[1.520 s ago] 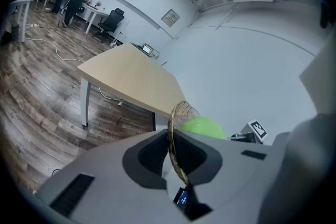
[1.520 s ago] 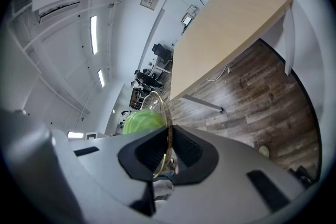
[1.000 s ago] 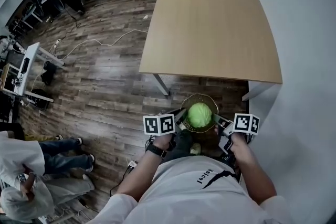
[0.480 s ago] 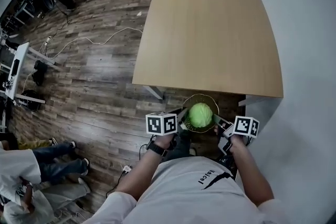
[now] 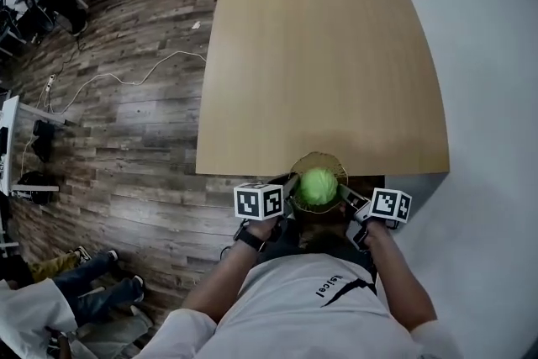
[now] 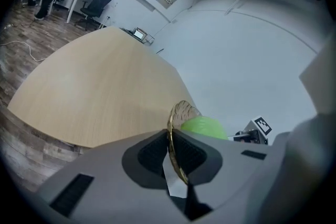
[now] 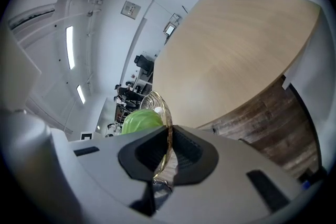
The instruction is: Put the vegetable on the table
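- The green cabbage (image 5: pixel 319 186) is sitting inside a clear, gold-rimmed bowl (image 5: pixel 318 155), filling most of it. It is showing as a round green lump in the left gripper view (image 6: pixel 203 127) and the right gripper view (image 7: pixel 140 120).
- The bowl is being held from both sides at the near edge of the table (image 5: pixel 319 63), straddling that edge in the head view. Whether its base is touching the tabletop cannot be told.
- The left gripper (image 5: pixel 290 189) is pinching the bowl's left rim. In its own view (image 6: pixel 176 157) the two jaws are pressing tight on the thin gold rim (image 6: pixel 171 139), one inside and one outside.
- The right gripper (image 5: pixel 346 196) is doing the same on the opposite side, its jaws (image 7: pixel 168 152) clamping the glass wall and rim (image 7: pixel 167 118).
- The person's left hand (image 5: pixel 261 227), with a dark watch on the wrist, and right hand (image 5: pixel 370 233) are gripping the two tools close to the body.
- The light wooden tabletop is lying bare ahead of the bowl.
- A white wall (image 5: pixel 479 97) is running along the table's right side, and a wood-plank floor (image 5: pixel 126 147) with a pale cable (image 5: pixel 126 80) is spreading out to the left.
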`<action>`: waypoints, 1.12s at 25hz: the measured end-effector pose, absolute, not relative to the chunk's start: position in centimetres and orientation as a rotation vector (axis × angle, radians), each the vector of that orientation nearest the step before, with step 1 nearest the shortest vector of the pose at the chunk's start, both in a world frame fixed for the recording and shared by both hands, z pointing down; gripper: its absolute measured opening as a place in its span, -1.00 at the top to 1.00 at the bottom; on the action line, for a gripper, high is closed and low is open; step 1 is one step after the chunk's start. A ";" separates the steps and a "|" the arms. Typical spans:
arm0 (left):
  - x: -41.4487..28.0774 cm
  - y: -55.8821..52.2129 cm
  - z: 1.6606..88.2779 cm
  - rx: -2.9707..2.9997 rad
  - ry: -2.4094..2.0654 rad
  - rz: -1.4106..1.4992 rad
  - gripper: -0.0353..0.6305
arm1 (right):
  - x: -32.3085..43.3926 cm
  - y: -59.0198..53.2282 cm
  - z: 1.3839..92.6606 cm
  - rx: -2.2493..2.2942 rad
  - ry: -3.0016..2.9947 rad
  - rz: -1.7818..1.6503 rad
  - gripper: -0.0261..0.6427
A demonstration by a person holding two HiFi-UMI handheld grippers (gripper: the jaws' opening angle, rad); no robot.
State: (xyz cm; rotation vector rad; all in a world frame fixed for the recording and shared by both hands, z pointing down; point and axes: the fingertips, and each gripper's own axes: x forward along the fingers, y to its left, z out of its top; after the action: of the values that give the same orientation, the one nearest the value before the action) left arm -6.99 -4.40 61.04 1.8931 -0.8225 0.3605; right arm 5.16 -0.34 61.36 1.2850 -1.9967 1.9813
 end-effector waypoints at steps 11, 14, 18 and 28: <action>-3.9 -12.1 64.4 1.864 -0.778 0.369 0.79 | 8.2 -8.0 64.1 1.310 -1.909 1.967 0.83; -2.3 -14.8 65.9 1.852 -0.799 0.381 0.79 | 9.9 -10.9 65.7 1.288 -1.900 1.947 0.83; -0.8 -17.5 67.9 1.834 -0.843 0.386 0.79 | 11.6 -14.0 68.0 1.256 -1.885 1.919 0.83; 3.1 -26.5 73.4 1.761 -0.899 0.441 0.79 | 15.7 -23.4 73.9 1.199 -1.792 1.922 0.84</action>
State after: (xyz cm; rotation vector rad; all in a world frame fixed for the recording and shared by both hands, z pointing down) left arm 3.09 -26.53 73.44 1.7611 -0.8992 0.4406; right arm 15.72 -23.37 73.89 1.1987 -1.7921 1.9220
